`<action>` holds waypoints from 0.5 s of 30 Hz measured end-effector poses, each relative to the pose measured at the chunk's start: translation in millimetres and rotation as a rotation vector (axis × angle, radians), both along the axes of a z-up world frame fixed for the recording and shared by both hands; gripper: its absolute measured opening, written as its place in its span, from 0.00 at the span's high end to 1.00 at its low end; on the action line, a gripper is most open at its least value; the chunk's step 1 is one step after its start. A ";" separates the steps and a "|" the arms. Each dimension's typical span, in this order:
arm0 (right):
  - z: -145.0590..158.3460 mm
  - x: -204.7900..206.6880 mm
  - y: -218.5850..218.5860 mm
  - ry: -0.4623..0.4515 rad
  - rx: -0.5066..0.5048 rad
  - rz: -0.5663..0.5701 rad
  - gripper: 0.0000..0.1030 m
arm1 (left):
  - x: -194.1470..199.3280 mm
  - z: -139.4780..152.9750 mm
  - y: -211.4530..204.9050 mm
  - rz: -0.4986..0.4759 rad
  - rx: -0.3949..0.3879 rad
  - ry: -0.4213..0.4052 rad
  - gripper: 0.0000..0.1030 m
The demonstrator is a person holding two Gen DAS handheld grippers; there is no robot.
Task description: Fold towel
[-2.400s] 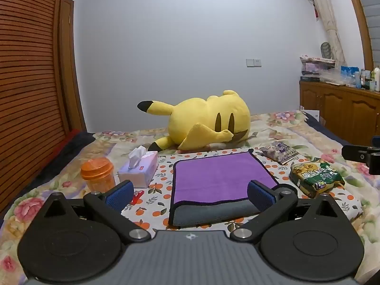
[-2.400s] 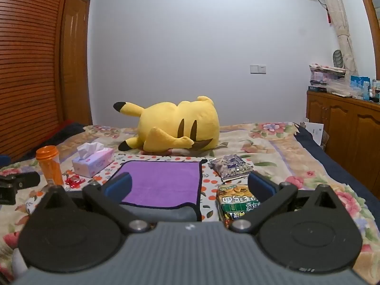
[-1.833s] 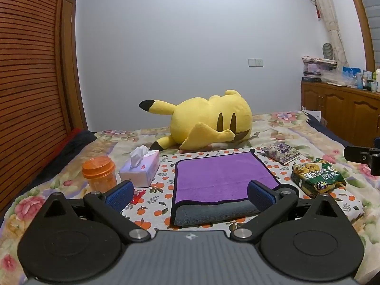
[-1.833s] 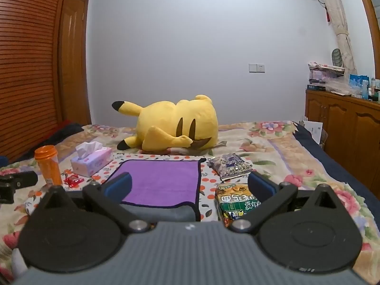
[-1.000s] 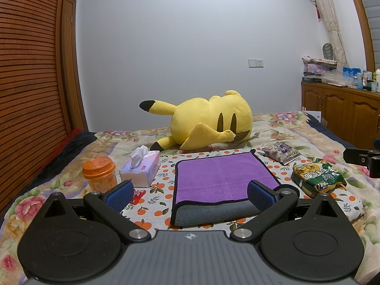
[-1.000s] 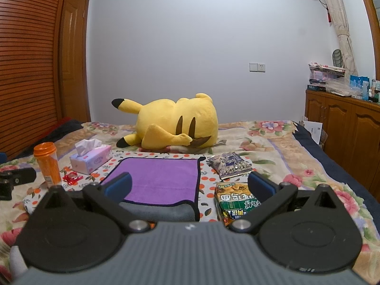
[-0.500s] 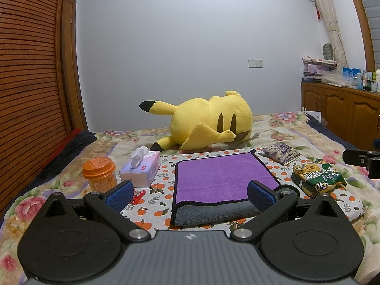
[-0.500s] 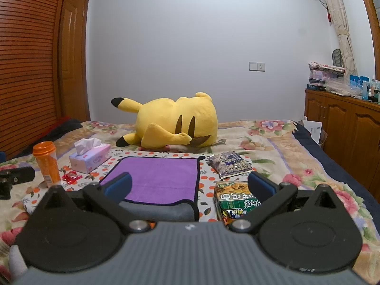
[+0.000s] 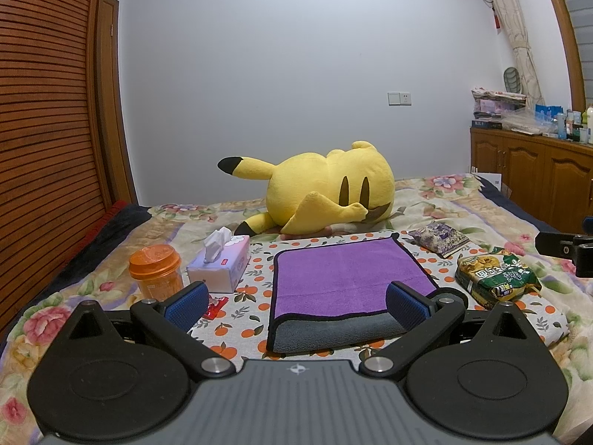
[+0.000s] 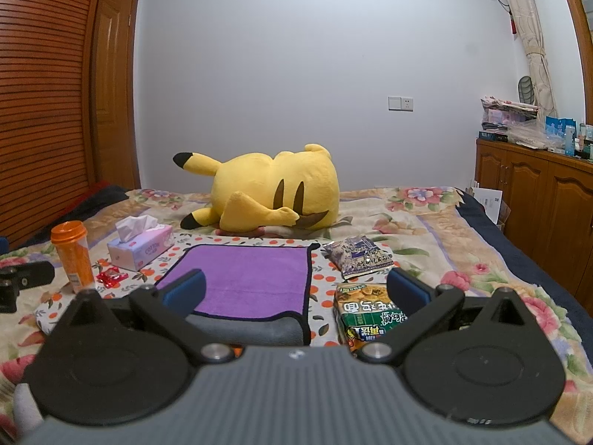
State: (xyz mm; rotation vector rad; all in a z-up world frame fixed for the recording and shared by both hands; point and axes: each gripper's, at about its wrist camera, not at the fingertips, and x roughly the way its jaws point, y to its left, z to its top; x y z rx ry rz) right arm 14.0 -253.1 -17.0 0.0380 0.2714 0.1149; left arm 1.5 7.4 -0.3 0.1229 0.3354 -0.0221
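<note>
The towel (image 9: 348,278) lies flat on an orange-dotted cloth (image 9: 255,319) spread over a flowered bed cover (image 9: 437,200); it shows a purple face with dark piping, and its near edge is turned up to bare a grey underside (image 10: 252,328); it sits just ahead of both grippers, touched by neither. The left gripper (image 9: 296,304) hangs above the near edge with its blue-padded fingers spread wide and nothing between them; the right gripper (image 10: 296,289) stands likewise wide and empty, its left pad over the towel's near left part and its right pad over a green snack packet (image 10: 367,315) that lies just right of the towel. Beyond that packet rests a purple patterned sachet (image 10: 357,256); left of the towel stand a tissue box (image 9: 220,263) and an orange-lidded jar (image 9: 155,270), with a red wrapper (image 10: 111,276) near them. A yellow plush toy (image 9: 322,196) lies on its side behind the towel; a wooden cabinet (image 9: 533,174) lines the right wall, and a slatted wooden door (image 9: 48,111) the left.
</note>
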 end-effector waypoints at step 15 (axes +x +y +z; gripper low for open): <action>0.3 0.3 -0.7 0.001 0.000 0.000 0.00 | -0.3 -0.5 2.3 0.000 0.000 0.001 0.00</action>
